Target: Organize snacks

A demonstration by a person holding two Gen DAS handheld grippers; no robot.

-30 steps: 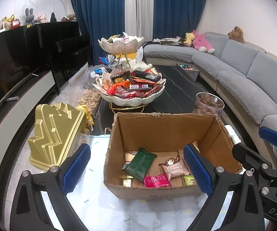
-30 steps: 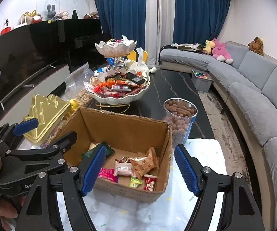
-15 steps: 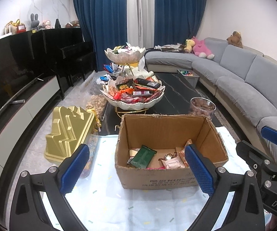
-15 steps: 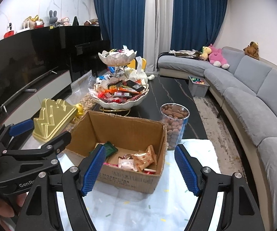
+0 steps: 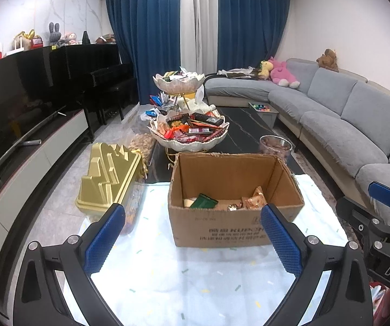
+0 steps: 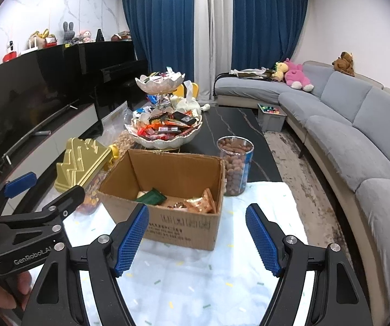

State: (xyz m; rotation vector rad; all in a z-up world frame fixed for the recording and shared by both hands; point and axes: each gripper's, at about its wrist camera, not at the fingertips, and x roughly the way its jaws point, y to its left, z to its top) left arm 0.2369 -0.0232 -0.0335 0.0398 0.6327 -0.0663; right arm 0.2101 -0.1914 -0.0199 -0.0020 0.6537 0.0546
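Grey sectional sofa (image 5: 338, 114) curves along the right wall, plush toys on it. Long dark table (image 6: 238, 127) runs down the room, near end covered by a pale speckled cloth (image 5: 195, 277). Open cardboard box (image 5: 232, 209) sits on the cloth, centre; inside on its floor lie snacks: a dark green packet (image 6: 152, 197), orange-wrapped packets (image 6: 203, 203), a few small pieces hard to make out. Gold stepped lid (image 5: 108, 179) sits left of the box on a container of sweets. Two-tier white shell-shaped stand (image 5: 192, 127) behind the box, both bowls heaped with wrapped snacks. Clear jar of brown nuts (image 6: 235, 163) just beside the box's far right corner. Left gripper (image 5: 192, 233) hovers over the cloth short of the box, jaws spread wide, nothing between the blue pads. Right gripper (image 6: 197, 236) alongside it, likewise spread and empty.
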